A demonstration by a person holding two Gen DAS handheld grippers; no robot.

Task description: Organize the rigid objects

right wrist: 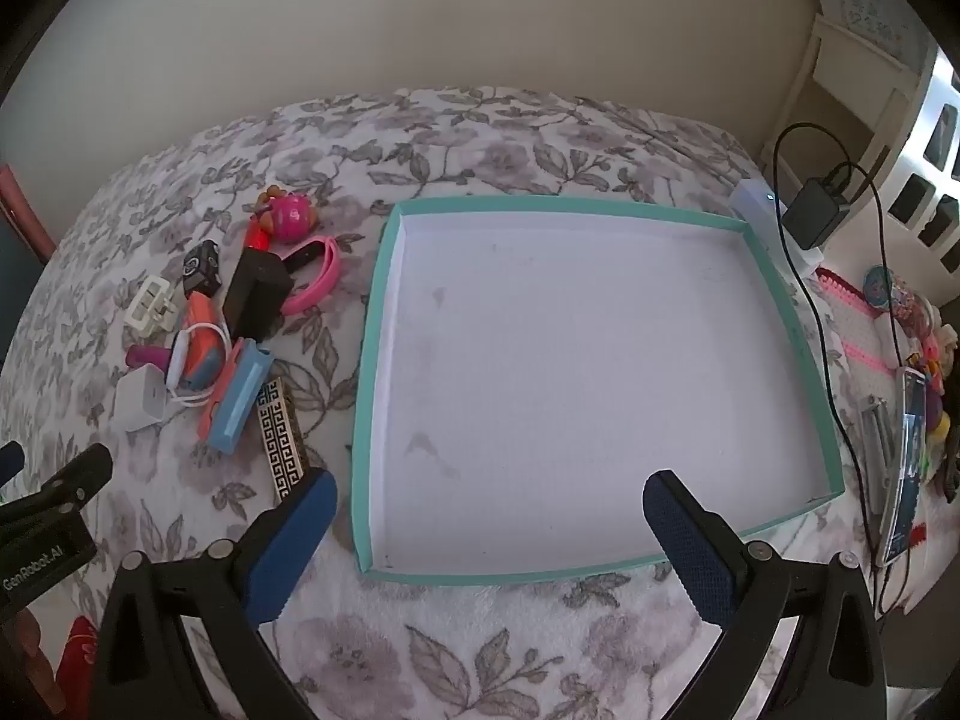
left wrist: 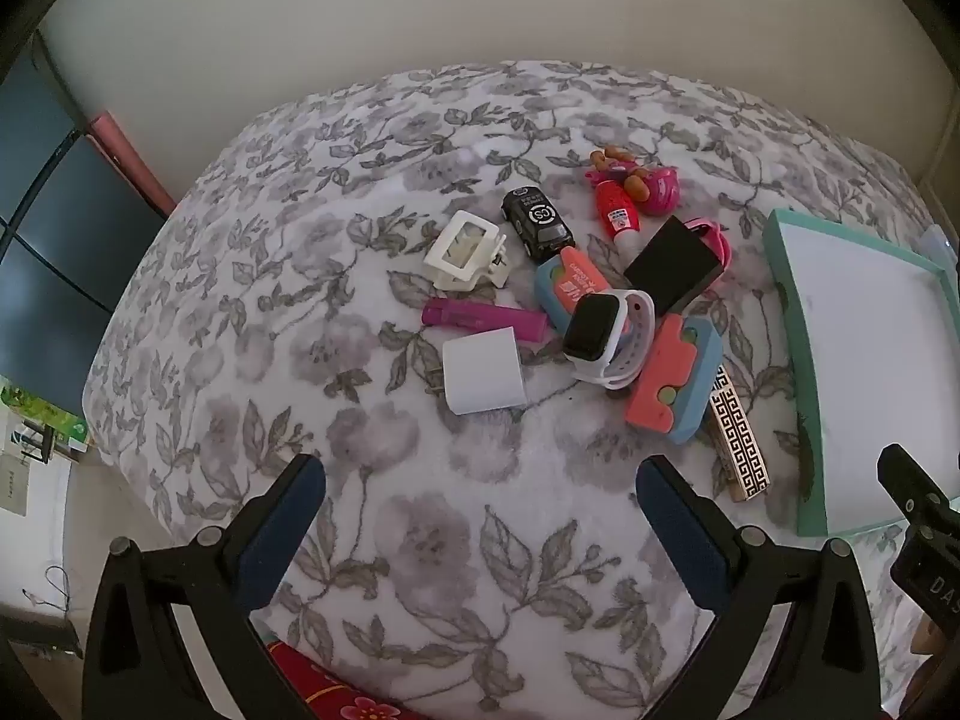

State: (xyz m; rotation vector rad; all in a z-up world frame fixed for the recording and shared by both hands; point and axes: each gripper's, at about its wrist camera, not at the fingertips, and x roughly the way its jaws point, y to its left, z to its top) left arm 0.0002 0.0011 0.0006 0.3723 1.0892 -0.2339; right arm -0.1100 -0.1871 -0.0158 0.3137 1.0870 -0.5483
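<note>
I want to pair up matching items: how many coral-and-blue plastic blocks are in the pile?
2. One coral-and-blue plastic block lies at the pile's near edge beside the Greek-key patterned bar; the other sits partly under the white-strapped smartwatch. More could be hidden beneath.

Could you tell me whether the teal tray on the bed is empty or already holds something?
Empty. The teal tray shows only its bare white floor, and the objects still lie piled on the blanket beside it.
</note>
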